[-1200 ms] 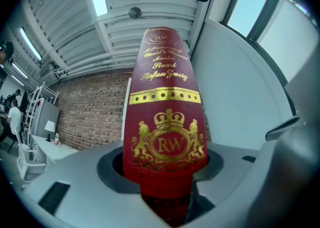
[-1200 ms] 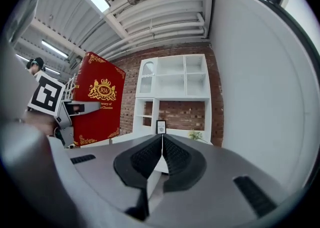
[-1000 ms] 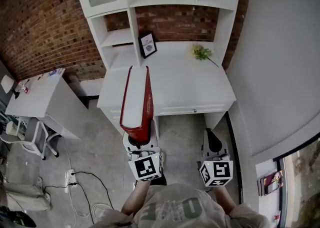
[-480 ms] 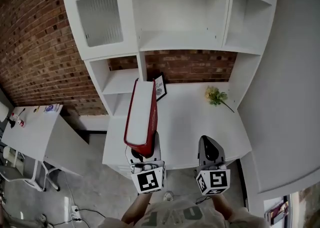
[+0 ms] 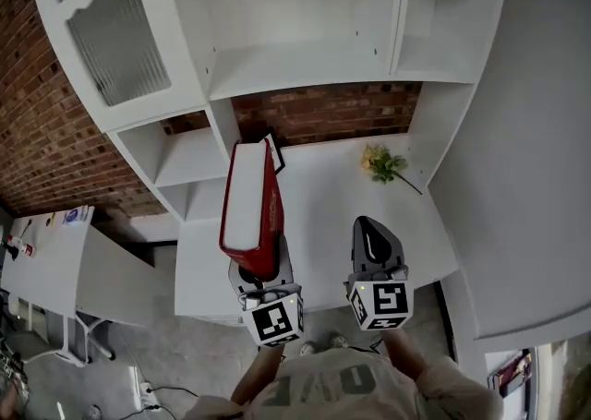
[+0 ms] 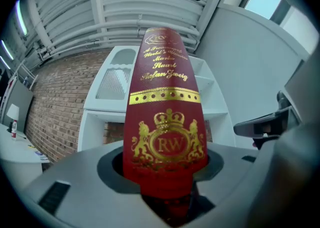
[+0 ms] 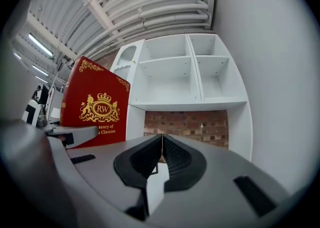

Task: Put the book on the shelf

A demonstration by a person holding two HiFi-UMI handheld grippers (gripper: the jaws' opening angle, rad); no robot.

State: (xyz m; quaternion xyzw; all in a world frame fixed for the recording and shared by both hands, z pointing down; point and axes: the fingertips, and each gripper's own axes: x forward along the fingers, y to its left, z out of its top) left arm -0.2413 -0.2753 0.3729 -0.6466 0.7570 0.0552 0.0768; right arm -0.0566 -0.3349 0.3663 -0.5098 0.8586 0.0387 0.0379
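A thick red book (image 5: pixel 251 208) with gold lettering and a crown crest stands upright in my left gripper (image 5: pixel 261 272), whose jaws are shut on its lower end. Seen from the left gripper view, the book's spine (image 6: pixel 165 122) rises straight out of the jaws. The right gripper view catches the book's cover (image 7: pixel 96 105) at the left. My right gripper (image 5: pixel 374 241) hangs to the right of the book with its jaws shut and nothing between them. The white shelf unit (image 5: pixel 305 58) stands ahead, above a white desk (image 5: pixel 323 206).
The shelf unit has open compartments (image 7: pixel 172 79) and a glass-fronted door (image 5: pixel 115 35) at the upper left. On the desk stand a small framed picture (image 5: pixel 273 149) and a yellow flower sprig (image 5: pixel 383 165). A brick wall (image 5: pixel 46 141) lies behind, a second white table (image 5: pixel 51 257) at the left.
The view has tilted upward, so more of the shelf unit shows. Both grippers and the book have come closer to the desk and shelves. The grip on the book is unchanged.
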